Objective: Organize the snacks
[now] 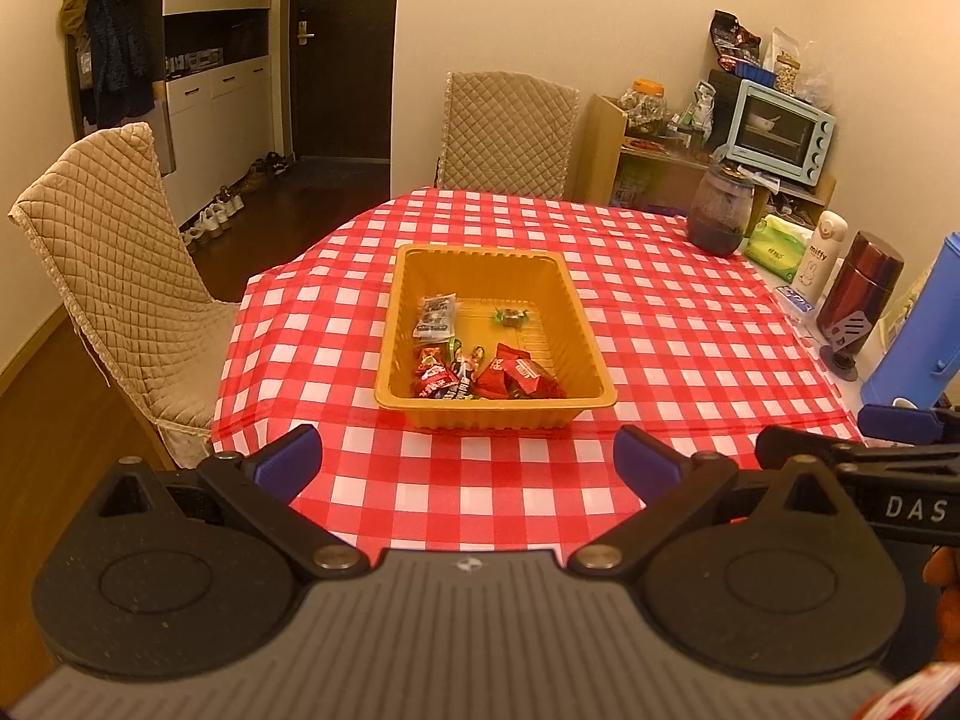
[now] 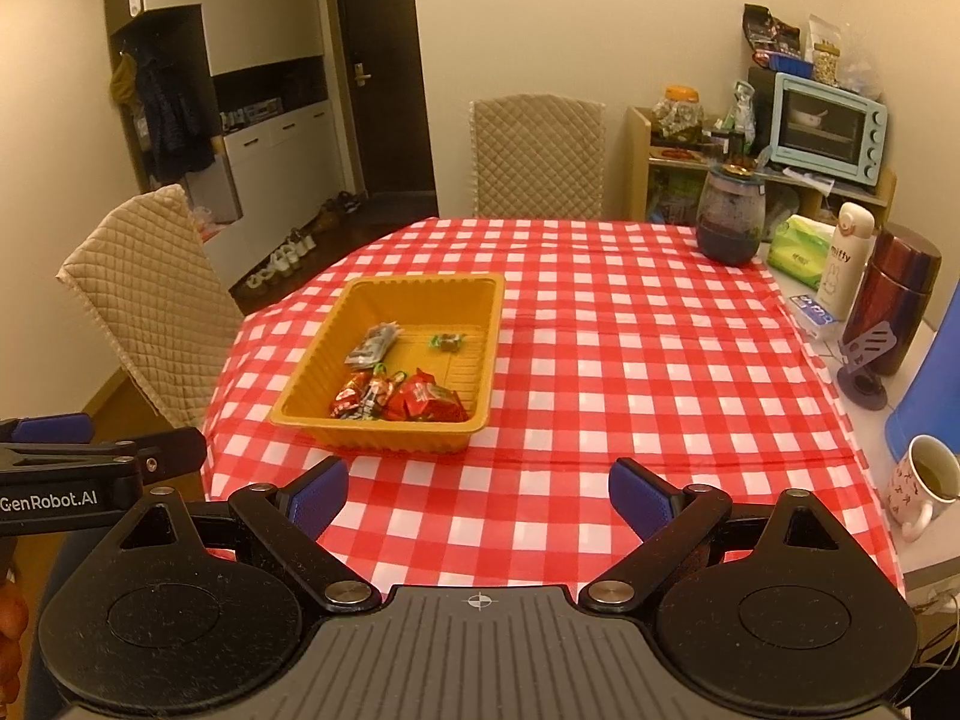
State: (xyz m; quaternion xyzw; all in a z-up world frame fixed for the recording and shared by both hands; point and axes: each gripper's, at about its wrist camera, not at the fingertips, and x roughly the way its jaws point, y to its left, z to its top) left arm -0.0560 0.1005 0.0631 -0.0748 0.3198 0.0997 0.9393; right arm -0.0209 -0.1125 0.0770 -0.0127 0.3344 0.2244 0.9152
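An orange plastic tray (image 1: 585,324) sits mid-table on the red checked cloth; it also shows in the right wrist view (image 2: 489,336). It holds several wrapped snacks: red packets (image 1: 519,378) (image 2: 429,402), a grey packet (image 1: 435,315) (image 2: 372,345) and a small green candy (image 1: 509,316) (image 2: 447,341). My left gripper (image 1: 468,462) is open and empty, held back over the table's near edge in front of the tray. My right gripper (image 2: 478,495) is open and empty, near the front edge, right of the tray. Each gripper shows at the edge of the other's view.
Two quilted chairs (image 1: 114,252) (image 1: 507,132) stand at the left and far sides. A dark jar (image 2: 729,222), tissue pack (image 2: 801,252), white bottle (image 2: 846,258), red flask (image 2: 897,300), blue container (image 2: 936,384) and mug (image 2: 924,486) line the right side.
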